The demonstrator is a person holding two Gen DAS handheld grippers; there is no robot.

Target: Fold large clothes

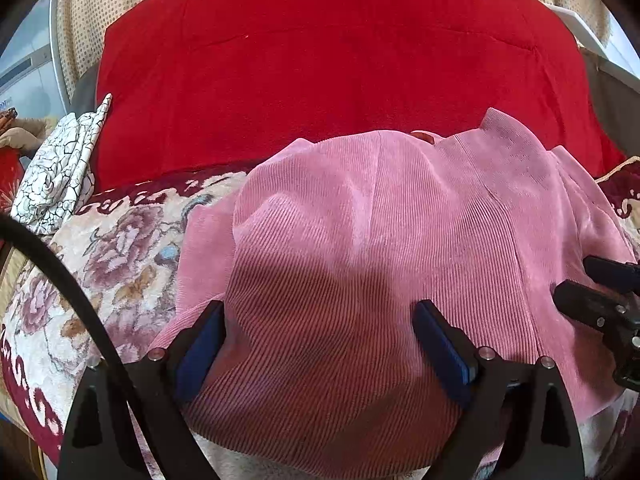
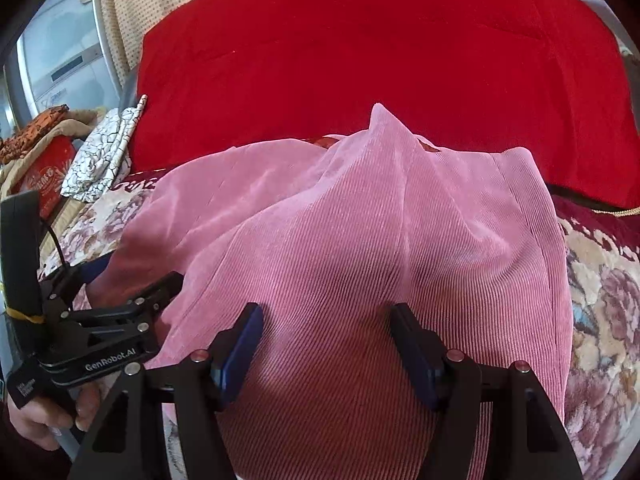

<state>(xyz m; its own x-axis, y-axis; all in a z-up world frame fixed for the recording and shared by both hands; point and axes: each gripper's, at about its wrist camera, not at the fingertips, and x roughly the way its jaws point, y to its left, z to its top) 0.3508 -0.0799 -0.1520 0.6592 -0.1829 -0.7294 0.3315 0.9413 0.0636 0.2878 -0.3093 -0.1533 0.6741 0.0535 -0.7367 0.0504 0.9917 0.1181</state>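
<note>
Hovering side by side over the pink corduroy garment lying bunched on the floral bedspread before a red cushion, the left gripper and right gripper are standing jaws apart, gripping nothing, seemingly lining up to pinch its near edge.

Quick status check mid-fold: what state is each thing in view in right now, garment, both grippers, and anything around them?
pink corduroy garment: rumpled, loosely doubled over on the floral cover, not flat
left gripper: open, fingers apart over the garment
right gripper: open, fingers apart over the garment
red blanket: spread flat behind the garment
white patterned cloth: bunched up to one side
floral cover: spread under the garment
</note>
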